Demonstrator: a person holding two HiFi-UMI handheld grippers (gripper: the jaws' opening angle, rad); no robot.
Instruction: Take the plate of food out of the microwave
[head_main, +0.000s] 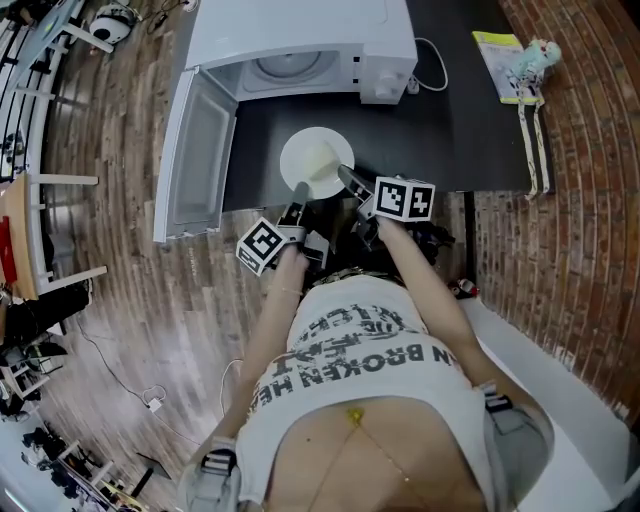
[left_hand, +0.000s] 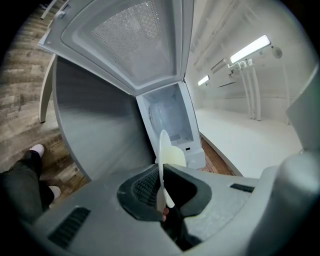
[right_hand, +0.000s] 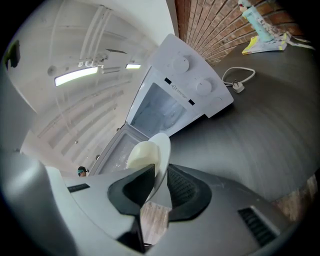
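Observation:
A white plate (head_main: 312, 160) carrying a pale mound of food (head_main: 322, 158) hovers over the dark table (head_main: 470, 130), just in front of the white microwave (head_main: 300, 45). The microwave's door (head_main: 195, 160) hangs open to the left. My left gripper (head_main: 299, 192) is shut on the plate's near-left rim, and my right gripper (head_main: 346, 176) is shut on its near-right rim. In the left gripper view the plate (left_hand: 163, 150) stands edge-on between the pads of the left gripper (left_hand: 162, 172). The right gripper view shows the plate (right_hand: 161, 150) and food (right_hand: 141, 153) in the right gripper (right_hand: 159, 172).
A power cable with plug (head_main: 432, 72) lies right of the microwave. A yellow booklet and a small toy (head_main: 520, 65) sit at the table's far right. Brick floor runs on the right, wood floor (head_main: 120, 250) on the left with furniture and cables.

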